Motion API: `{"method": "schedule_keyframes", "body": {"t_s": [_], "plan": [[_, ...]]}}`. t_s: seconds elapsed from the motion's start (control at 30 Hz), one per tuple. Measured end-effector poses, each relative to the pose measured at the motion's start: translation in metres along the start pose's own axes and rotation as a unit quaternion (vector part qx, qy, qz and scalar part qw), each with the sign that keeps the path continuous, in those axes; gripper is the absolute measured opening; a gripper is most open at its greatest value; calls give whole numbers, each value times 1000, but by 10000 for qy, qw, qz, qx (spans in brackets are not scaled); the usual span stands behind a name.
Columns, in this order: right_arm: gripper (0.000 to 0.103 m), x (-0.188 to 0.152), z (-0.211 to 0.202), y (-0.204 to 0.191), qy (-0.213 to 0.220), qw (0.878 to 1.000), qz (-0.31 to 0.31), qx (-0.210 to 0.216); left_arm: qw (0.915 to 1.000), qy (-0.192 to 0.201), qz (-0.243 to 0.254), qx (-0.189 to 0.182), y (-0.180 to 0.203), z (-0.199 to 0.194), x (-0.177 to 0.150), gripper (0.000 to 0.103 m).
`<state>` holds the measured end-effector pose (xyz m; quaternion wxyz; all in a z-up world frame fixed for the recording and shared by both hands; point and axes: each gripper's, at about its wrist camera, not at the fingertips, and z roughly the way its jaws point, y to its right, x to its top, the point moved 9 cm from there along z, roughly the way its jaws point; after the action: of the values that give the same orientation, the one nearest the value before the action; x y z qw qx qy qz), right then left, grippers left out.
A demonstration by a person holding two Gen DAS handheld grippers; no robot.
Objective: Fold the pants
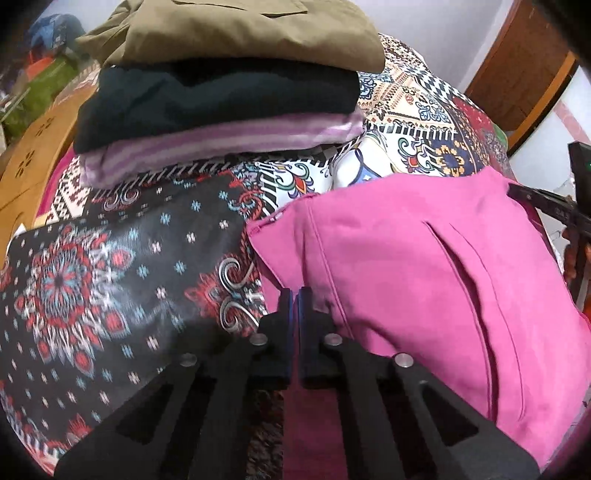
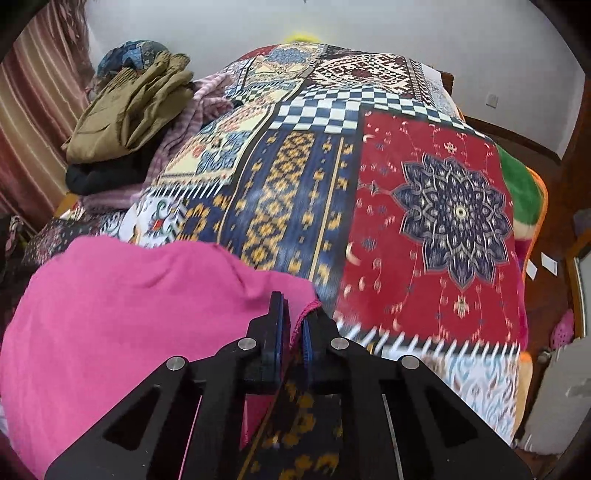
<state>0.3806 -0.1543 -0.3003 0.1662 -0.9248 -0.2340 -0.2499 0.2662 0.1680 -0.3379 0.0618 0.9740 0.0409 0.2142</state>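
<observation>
Fingers of the left gripper (image 1: 294,295) are pressed together, blue pads meeting, right at the near left edge of the pink pants (image 1: 424,266); whether any of the cloth is pinched between them cannot be told from the left wrist view. Fingers of the right gripper (image 2: 293,314) are nearly closed, with the stitched hem of the pink pants (image 2: 129,314) caught between the blue pads, so this gripper is gripping the garment at its right corner.

No brand, label or readable writing shows anywhere in either view.

Pink cloth lies in a folded bundle on the bed, on top of a patterned bedspread (image 2: 424,206) of many patches: a red panel with a dark blue flower, blue and yellow bands, a blue and white checker strip. In the left wrist view the pants show a long slit pocket running down their face, and the right gripper's black frame (image 1: 554,210) enters from the right edge just beside them.

Farther back on the bed stands a stack of folded clothes: an olive garment (image 1: 240,33) on top, a dark garment (image 1: 218,103) under it, and a purple striped garment (image 1: 221,147) at the bottom. A wooden headboard (image 1: 33,166) with flower cut-outs sits to the left of the stack.
</observation>
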Motion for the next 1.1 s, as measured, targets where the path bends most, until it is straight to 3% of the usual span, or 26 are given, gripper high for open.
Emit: {"method": "schedule_keyframes", "body": {"t_s": [0.13,0.23,0.4,0.5,0.6,0.67,0.87,0.97,1.1], "plan": [[7,11,4,0,41,9999,-147,-73,9998,-64,-172,-8,-6,-5,-4,1],[8,9,6,-1,-186,9997,-142,34,9998,-84,-142,150,-16,-11,-5,2],[29,-5,-14,-8,-398,9984,-29,389,9987,115,-204,454,-40,-31,12,2],[31,-17,-35,-14,-363,9982,27,478,9984,293,-242,429,-41,-46,20,5],[31,-33,-60,-21,-291,9977,129,591,9972,430,-41,606,-29,-58,21,15],[31,-48,-79,-33,-274,9979,23,592,9972,479,87,569,-14,-61,19,29],[32,-88,-114,-73,-377,9948,62,940,9940,780,557,525,37,-85,4,60],[32,-104,-128,-93,-366,9923,117,1174,9925,879,745,405,58,-97,-8,70],[32,-114,-132,-111,-357,9923,-21,1182,9919,880,823,409,66,-106,-26,74]]}}
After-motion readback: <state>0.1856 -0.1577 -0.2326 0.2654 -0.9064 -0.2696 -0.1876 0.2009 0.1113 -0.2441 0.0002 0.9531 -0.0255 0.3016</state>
